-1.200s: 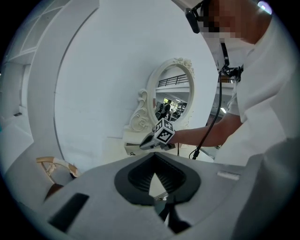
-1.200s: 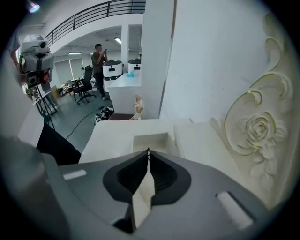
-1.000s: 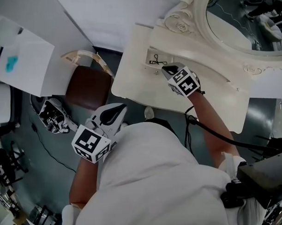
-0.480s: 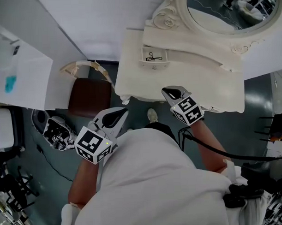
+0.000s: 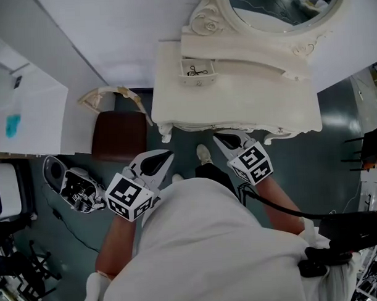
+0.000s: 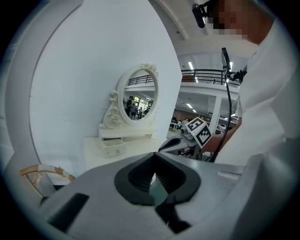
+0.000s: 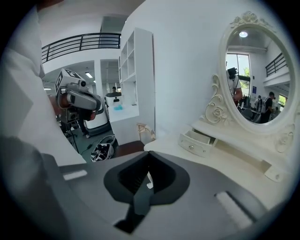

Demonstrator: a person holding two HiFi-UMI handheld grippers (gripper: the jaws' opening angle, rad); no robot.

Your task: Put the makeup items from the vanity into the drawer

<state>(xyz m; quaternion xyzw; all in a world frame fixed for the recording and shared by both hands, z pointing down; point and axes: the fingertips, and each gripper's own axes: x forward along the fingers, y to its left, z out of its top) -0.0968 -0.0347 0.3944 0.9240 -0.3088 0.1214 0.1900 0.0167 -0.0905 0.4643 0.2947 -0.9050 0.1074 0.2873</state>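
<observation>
The white vanity stands under an oval mirror. Its small drawer is pulled open, and a thin black item lies inside. My right gripper hovers just off the vanity's front edge, shut and empty. Lower down by my body, my left gripper is also shut and empty. In the left gripper view the shut left gripper faces the open drawer. In the right gripper view the shut right gripper points past the drawer.
A brown stool with a curved wooden back stands left of the vanity. A dark bag of gear lies on the floor at the left. A white cabinet fills the left side. Dark floor lies in front of the vanity.
My right gripper has drawn back from the open drawer to the vanity's front edge, empty. The left gripper has barely moved. The head view has shifted, so the vanity sits higher in frame.
</observation>
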